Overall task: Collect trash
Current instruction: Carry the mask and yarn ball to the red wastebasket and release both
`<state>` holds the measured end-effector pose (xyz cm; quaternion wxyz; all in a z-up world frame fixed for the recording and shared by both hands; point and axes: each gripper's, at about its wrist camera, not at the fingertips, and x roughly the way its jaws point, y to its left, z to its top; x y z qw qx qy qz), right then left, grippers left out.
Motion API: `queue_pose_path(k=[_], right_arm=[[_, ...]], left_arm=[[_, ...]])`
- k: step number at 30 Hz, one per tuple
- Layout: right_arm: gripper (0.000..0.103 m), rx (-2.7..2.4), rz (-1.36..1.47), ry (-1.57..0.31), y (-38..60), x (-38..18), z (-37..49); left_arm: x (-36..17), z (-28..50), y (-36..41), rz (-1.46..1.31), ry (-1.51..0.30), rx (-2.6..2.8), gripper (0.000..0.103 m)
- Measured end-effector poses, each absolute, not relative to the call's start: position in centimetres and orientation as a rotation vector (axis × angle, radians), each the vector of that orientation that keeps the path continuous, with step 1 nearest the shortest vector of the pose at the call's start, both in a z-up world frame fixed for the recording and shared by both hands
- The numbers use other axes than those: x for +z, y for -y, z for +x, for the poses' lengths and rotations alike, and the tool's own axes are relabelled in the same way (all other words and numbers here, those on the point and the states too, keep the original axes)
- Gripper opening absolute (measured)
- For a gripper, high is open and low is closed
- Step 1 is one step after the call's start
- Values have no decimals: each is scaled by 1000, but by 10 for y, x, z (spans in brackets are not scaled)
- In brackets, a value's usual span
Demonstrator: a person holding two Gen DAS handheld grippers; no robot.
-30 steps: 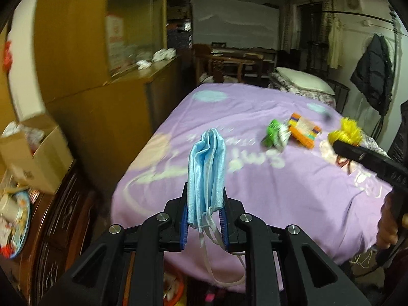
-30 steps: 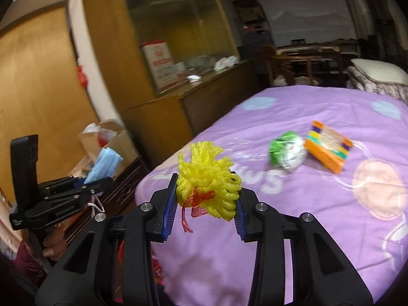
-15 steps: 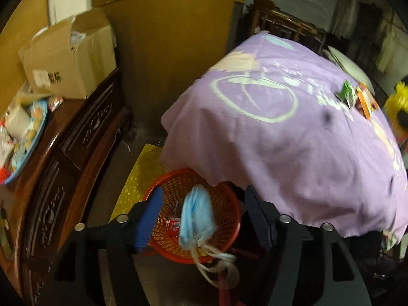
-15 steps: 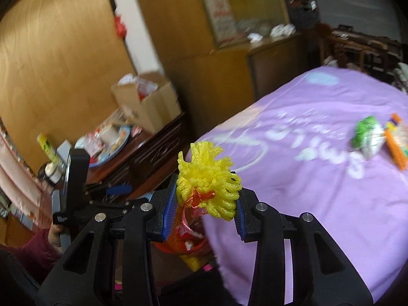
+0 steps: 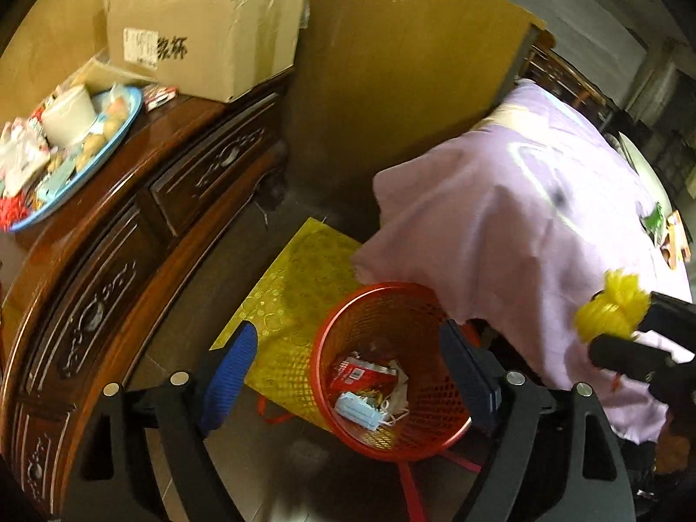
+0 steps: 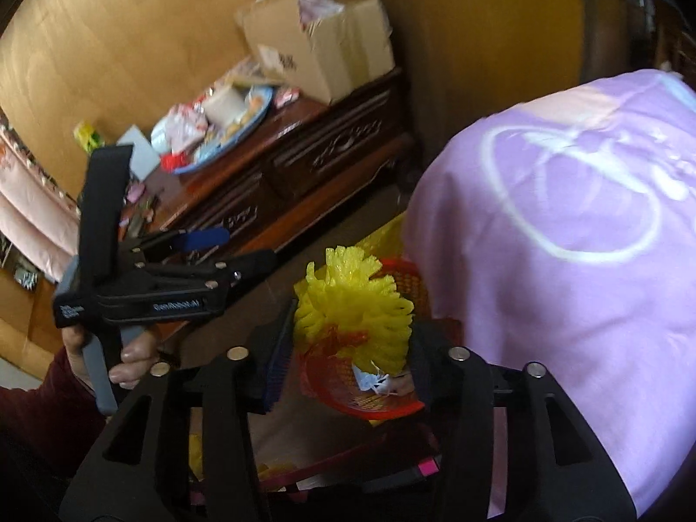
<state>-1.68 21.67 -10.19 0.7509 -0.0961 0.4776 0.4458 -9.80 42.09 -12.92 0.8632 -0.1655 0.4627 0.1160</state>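
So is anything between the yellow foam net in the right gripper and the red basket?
Nothing visible blocks it. The right gripper holds the yellow foam net above the red basket, whose mouth is open. The purple bedspread overhangs only the basket's far rim, and the left gripper hangs over the basket with open jaws.

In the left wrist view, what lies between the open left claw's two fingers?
The red mesh basket on the floor, holding the blue face mask and wrappers.
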Motion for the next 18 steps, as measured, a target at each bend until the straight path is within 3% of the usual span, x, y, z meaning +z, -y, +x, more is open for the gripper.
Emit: queue_pose_path(k=[10,18], right_arm=[[57,939,-226,-1035,-218,-104,-13],[57,838,-243,-899,-179,-76,-20]], left_arm=[[-133,-93,-421,-326,-975,248,84],[-101,-89,-389,-246,-919,223,85]])
